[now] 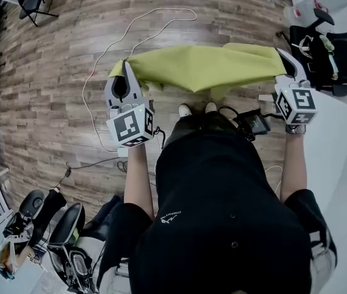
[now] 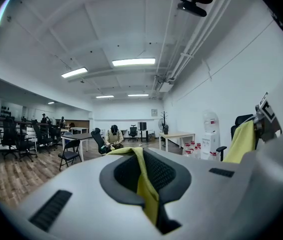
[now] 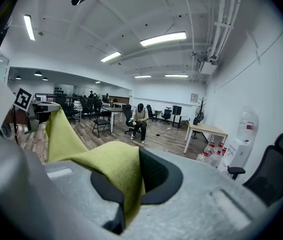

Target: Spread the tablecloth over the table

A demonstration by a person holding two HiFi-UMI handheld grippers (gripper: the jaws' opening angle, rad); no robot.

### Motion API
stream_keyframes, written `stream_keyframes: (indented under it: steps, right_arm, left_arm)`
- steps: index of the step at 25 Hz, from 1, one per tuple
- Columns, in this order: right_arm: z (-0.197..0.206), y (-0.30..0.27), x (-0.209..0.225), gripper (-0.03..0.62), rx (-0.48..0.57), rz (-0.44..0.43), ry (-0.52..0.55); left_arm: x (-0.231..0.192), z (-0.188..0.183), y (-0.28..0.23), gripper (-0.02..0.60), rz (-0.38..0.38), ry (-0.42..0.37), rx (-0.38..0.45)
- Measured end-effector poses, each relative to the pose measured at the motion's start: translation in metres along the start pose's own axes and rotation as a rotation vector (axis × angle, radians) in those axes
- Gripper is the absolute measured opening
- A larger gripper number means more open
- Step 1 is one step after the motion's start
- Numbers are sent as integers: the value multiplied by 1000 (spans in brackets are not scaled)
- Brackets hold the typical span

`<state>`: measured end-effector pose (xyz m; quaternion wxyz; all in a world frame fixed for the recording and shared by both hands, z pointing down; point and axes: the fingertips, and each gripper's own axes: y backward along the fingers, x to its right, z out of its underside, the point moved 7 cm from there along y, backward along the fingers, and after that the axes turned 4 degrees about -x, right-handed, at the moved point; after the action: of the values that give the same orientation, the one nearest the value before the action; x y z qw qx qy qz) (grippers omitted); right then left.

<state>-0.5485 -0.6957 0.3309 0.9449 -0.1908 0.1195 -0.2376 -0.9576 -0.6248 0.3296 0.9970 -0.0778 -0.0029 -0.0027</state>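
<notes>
wood-plank floor (image 1: 51,72) shows below the yellow-green tablecloth (image 1: 204,66), which hangs in the air between the two tools, not yet over the white table (image 1: 345,158) at right. left gripper (image 1: 124,69) is clamped tight on one corner and right gripper (image 1: 282,57) on the other. i judge the wide spacing pulls the cloth open for laying.

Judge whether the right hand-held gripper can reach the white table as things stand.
Probably yes: the right hand-held gripper is beside the white table, nothing between, though shut on the tablecloth.
</notes>
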Motion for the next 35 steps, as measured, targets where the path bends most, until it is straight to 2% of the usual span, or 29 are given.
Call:
stream_keyframes:
  steps: [8,16,23,35]
  right_arm:
    - [18,16,21,7,-31,65,20]
    - [41,39,67,6,-53,110,33]
    - [65,63,126,7,-62,121,32]
    - [114,108,246,8,-73,134,39]
  left_arm:
    - [9,3,-11,6,43,-3,10]
    - [55,-4,-18,6,87,-32,17]
    - [112,-10,-21,6,56,-48,18]
    - [240,-7,-25,6,32,-51,26]
